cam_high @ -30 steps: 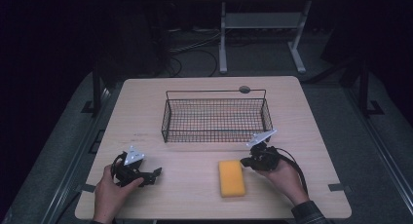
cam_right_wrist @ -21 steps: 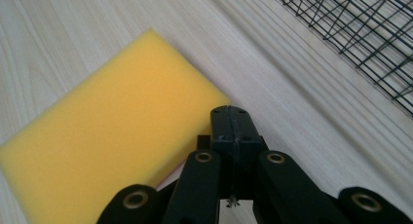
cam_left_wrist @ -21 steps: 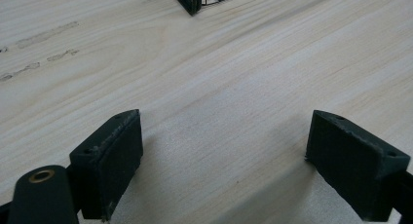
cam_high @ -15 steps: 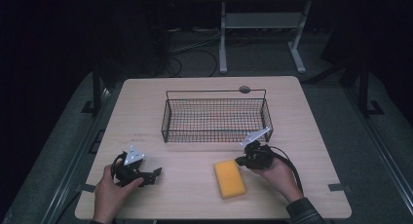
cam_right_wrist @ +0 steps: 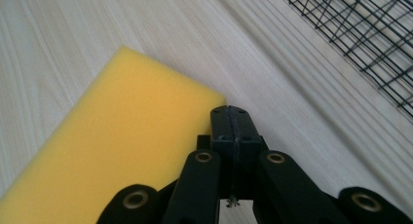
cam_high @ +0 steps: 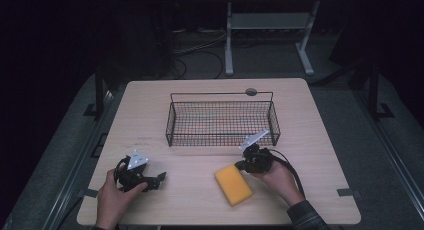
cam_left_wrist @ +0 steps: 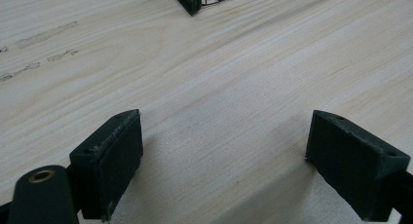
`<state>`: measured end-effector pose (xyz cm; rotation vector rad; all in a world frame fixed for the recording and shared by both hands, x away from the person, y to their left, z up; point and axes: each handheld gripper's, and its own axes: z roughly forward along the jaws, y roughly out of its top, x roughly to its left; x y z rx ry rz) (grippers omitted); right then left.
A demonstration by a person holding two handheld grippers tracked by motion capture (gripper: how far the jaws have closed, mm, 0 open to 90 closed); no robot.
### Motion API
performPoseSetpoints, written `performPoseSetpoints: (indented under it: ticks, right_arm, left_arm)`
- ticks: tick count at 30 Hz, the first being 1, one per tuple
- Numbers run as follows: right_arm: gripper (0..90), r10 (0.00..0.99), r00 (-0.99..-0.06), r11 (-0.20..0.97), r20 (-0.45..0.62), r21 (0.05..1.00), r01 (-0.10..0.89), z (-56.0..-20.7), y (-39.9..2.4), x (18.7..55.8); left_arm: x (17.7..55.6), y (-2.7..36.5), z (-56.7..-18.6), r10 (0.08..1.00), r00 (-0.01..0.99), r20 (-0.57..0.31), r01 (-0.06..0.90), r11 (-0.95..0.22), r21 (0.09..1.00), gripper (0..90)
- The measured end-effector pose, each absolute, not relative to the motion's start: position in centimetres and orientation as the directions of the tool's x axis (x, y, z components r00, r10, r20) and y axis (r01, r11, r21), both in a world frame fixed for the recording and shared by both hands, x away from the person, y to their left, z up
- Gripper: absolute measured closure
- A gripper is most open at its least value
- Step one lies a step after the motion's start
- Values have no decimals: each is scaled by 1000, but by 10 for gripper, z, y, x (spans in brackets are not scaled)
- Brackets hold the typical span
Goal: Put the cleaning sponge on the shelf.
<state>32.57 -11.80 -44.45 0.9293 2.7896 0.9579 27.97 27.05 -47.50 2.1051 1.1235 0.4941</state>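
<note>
Sponge (cam_high: 233, 184) flat on table (cam_high: 320, 140), closed right hand-held gripper (cam_right_wrist: 235, 122) alongside.

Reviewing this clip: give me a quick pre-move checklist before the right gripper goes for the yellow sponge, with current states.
1. Right gripper jaws open for a grasp: not ok, they are pressed shut.
2. Yellow sponge lying flat on the table: ok.
3. Right gripper at the sponge's edge: ok.
4. Wire basket empty: ok.
5. Left gripper open, holding nothing: ok.
</note>
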Motion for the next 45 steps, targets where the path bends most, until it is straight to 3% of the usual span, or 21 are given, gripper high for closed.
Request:
performPoseSetpoints:
  ticks: [32,39,45]
  right_arm:
    - [893,478,-868,682,131,568,461,-443,-69,330]
    - [717,514,-847,654,137,576,490,-432,-82,328]
    - [492,545,-828,649,129,561,514,-426,-90,323]
  left_arm:
    - [280,271,-475,833,553,10,570,-387,725,126]
    - [280,271,-475,833,554,11,570,-389,724,126]
    - [280,271,-475,832,554,12,569,-389,724,126]
